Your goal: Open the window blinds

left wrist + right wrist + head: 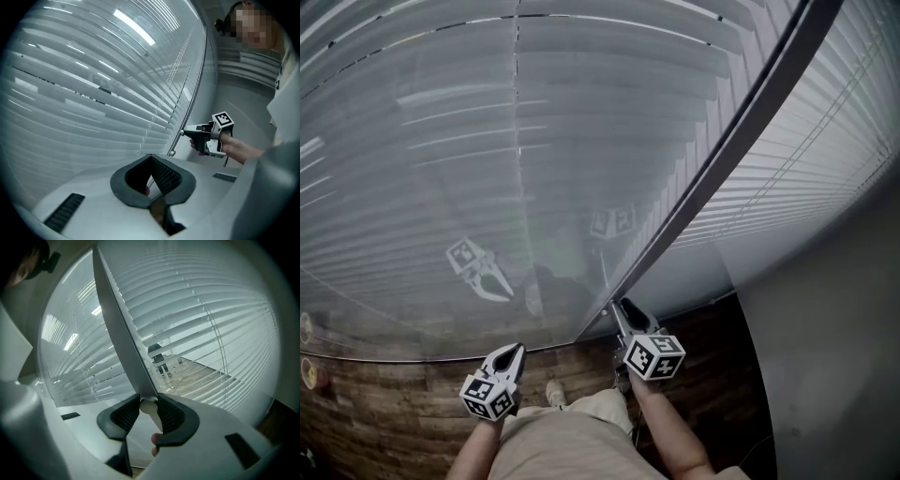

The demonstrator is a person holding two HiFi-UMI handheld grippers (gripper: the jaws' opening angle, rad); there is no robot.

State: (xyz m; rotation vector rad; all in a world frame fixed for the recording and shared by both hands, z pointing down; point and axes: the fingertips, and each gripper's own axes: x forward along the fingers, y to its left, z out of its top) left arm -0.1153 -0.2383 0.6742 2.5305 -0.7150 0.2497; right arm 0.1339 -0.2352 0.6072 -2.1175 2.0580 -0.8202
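Our right gripper [147, 401] is clamping its fingers on the white knob [150, 411]; our left gripper [150, 164] is hovering, fingers apart. Next we're likely twisting that knob, tilting the slats [211, 310].

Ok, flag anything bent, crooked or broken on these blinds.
Nothing stands out. The blind slats run even and parallel, none visibly bent or sagging, and the right hand-held gripper is closed squarely on the white tip of the tilt wand.
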